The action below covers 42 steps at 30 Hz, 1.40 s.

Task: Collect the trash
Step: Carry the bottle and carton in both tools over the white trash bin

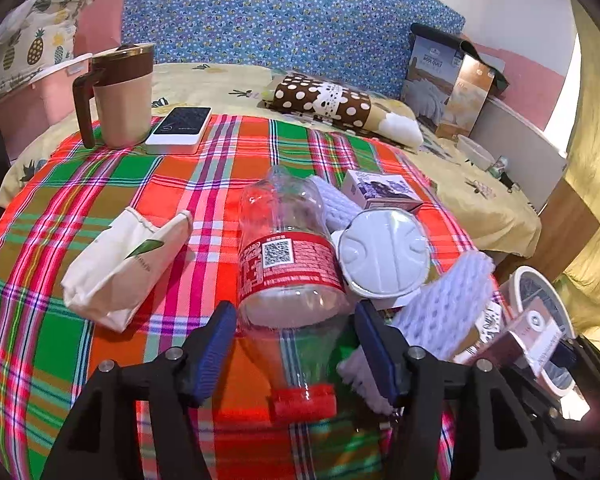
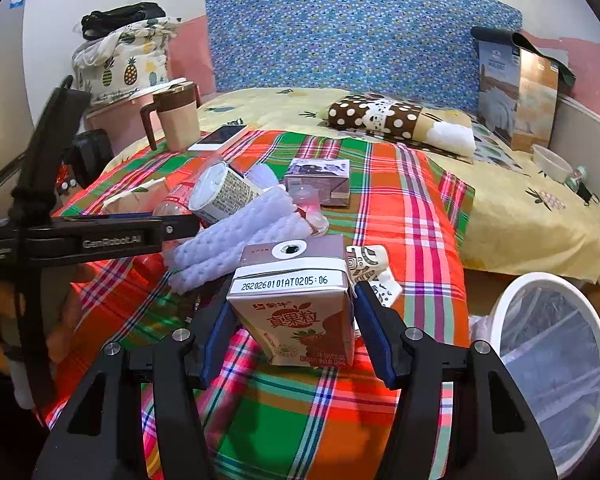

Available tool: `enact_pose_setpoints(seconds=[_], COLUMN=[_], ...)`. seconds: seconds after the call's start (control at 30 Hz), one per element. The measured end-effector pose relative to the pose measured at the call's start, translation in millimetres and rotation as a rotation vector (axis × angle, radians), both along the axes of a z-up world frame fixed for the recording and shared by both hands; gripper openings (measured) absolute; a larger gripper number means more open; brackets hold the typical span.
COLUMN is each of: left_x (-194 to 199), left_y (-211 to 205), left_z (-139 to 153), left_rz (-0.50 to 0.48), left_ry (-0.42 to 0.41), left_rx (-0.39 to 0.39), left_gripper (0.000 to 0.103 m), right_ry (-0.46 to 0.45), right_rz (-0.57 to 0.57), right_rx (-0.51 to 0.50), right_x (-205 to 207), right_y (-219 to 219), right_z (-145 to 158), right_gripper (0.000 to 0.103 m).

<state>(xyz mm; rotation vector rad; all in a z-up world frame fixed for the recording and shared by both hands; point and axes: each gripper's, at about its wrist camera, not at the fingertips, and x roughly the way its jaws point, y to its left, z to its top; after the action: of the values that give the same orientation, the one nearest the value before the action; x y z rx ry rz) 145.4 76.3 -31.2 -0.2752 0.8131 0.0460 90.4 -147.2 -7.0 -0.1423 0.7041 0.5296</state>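
A clear plastic bottle (image 1: 288, 264) with a red label and red cap lies on the plaid cloth (image 1: 100, 184), its neck between the jaws of my left gripper (image 1: 296, 344), which stands open around it. My right gripper (image 2: 296, 320) is shut on a pink milk carton (image 2: 296, 308) and holds it above the cloth (image 2: 400, 208). The carton also shows at the right of the left wrist view (image 1: 536, 332). A white paper cup (image 1: 384, 252), white foam netting (image 1: 444, 300) and a crumpled paper bag (image 1: 124, 264) lie beside the bottle.
A white-rimmed trash bin (image 2: 556, 360) with a plastic liner stands at the lower right beside the bed. A small purple box (image 2: 320, 180), a brown mug (image 1: 120, 92) and a phone (image 1: 180, 128) sit on the cloth. A dotted pillow (image 2: 392, 120) lies behind.
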Motion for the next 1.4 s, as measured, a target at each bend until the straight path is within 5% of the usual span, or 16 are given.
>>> enact_pose_setpoints(seconds=[0.33,0.87,1.4], left_x=[6.5,-69.6,-63.2], left_y=[-0.5,-3.6,-125.0], left_z=[-5.7,41.4,68.7], left_rz=[0.02,0.043,-0.304], left_ry=[0.0,-0.118,-0.175], left_rx=[0.014,0.045,0.007], left_gripper=[0.062,0.061,0.061], right_ry=[-0.009,-0.07,-0.078], right_rz=[-0.012,-0.062,-0.34], right_rx=[0.03,0.075,0.088], right_x=[-1.2,-20.8,-22.0], right_y=[-8.5,-31.8,-125.7], right_z=[3.0,22.5,17.2], right_gripper=[0.059,0.059,0.059])
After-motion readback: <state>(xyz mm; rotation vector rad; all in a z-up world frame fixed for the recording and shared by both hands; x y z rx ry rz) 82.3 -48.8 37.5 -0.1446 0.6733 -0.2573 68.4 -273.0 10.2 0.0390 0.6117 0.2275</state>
